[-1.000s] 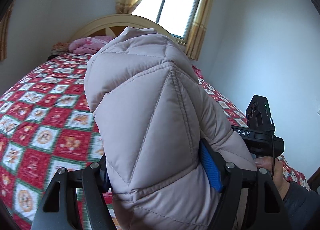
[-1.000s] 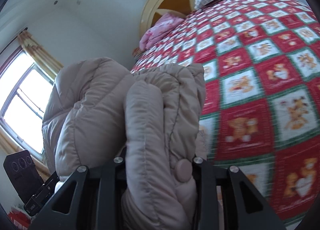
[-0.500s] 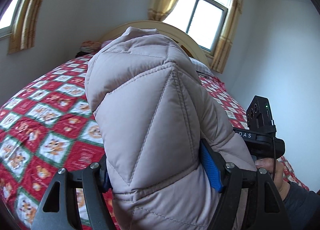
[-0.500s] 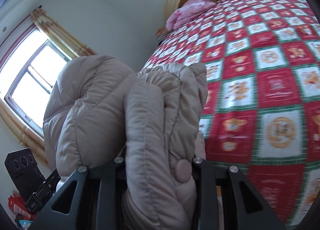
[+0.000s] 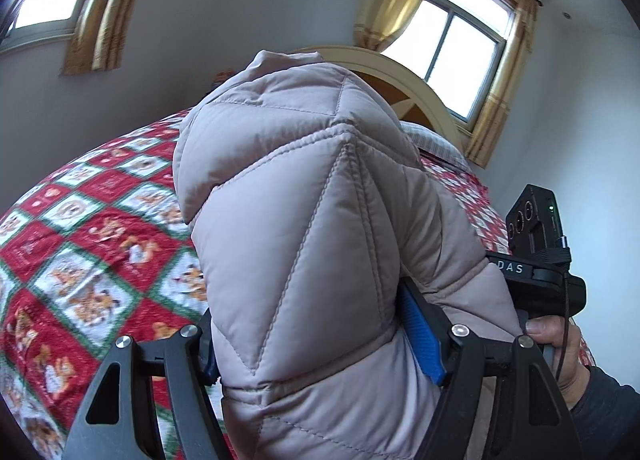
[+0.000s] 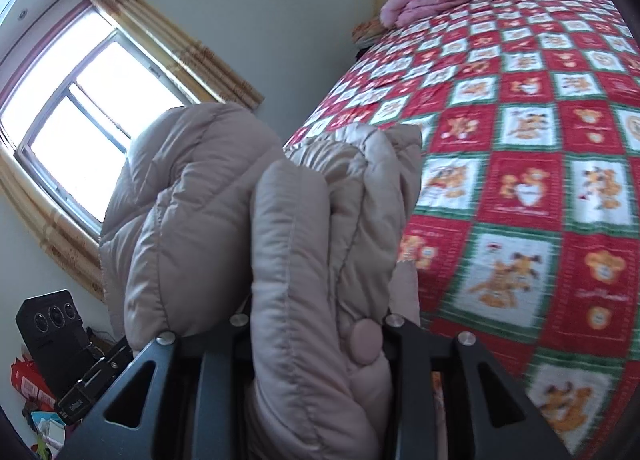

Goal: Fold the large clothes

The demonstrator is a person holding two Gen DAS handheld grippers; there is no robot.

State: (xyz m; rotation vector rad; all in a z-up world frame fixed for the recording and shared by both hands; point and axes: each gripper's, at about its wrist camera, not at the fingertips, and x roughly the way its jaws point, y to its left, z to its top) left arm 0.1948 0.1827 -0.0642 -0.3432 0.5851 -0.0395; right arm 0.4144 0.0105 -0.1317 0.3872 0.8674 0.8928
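I hold the puffy jacket (image 5: 304, 244) off the bed (image 5: 88, 244), my left gripper (image 5: 316, 352) and right gripper (image 6: 316, 344) each clamped on a thick bunch, so it hangs clear for folding.

Beige quilted puffer coat (image 5: 304, 244); bunched thick, lifted above bed.

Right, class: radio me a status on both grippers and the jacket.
Left gripper and right gripper shut on padded jacket. Jacket bundled above quilted bed. Nothing in the way.
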